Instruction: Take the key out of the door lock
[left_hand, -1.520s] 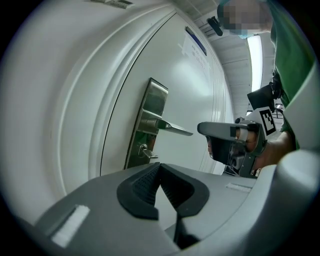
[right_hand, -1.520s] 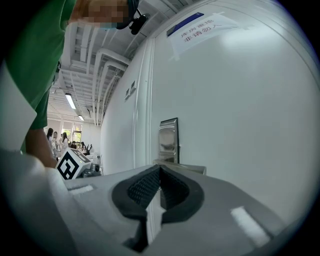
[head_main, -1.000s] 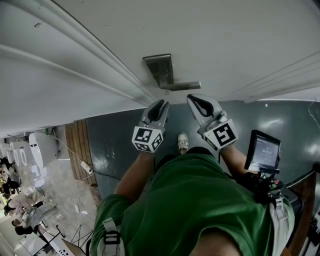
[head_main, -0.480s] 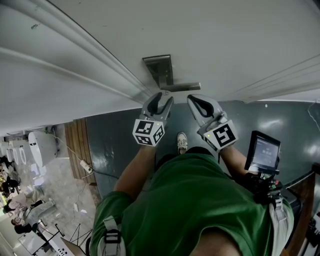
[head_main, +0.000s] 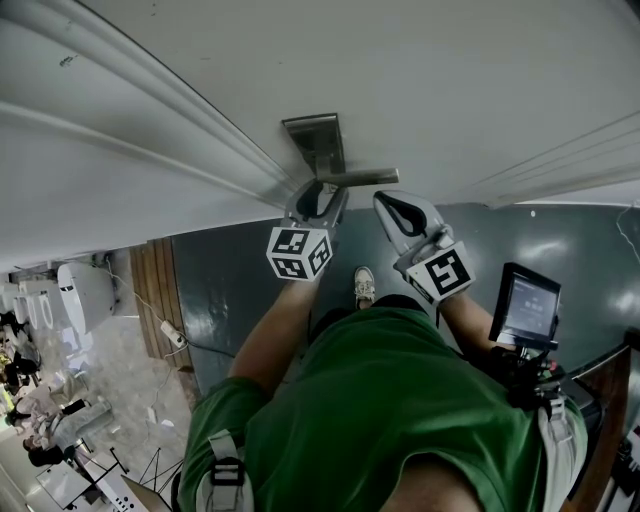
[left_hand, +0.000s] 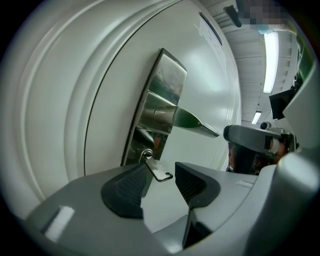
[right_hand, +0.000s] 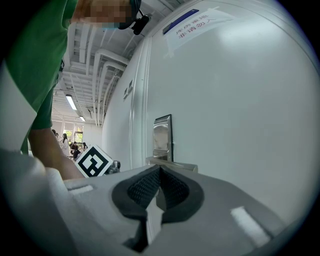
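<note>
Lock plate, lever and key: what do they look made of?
Lock plate: metal, likely brushed steel; it mirrors the room softly. Lever: same metal, with a glossy sheen. Key: apparently thin flat metal, dull grey; too small to be sure.

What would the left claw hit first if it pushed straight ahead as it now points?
The key, most likely: its head sits between the jaws of the left claw, which have just been opening. Straight behind it is the lock plate; depth is unclear.
</note>
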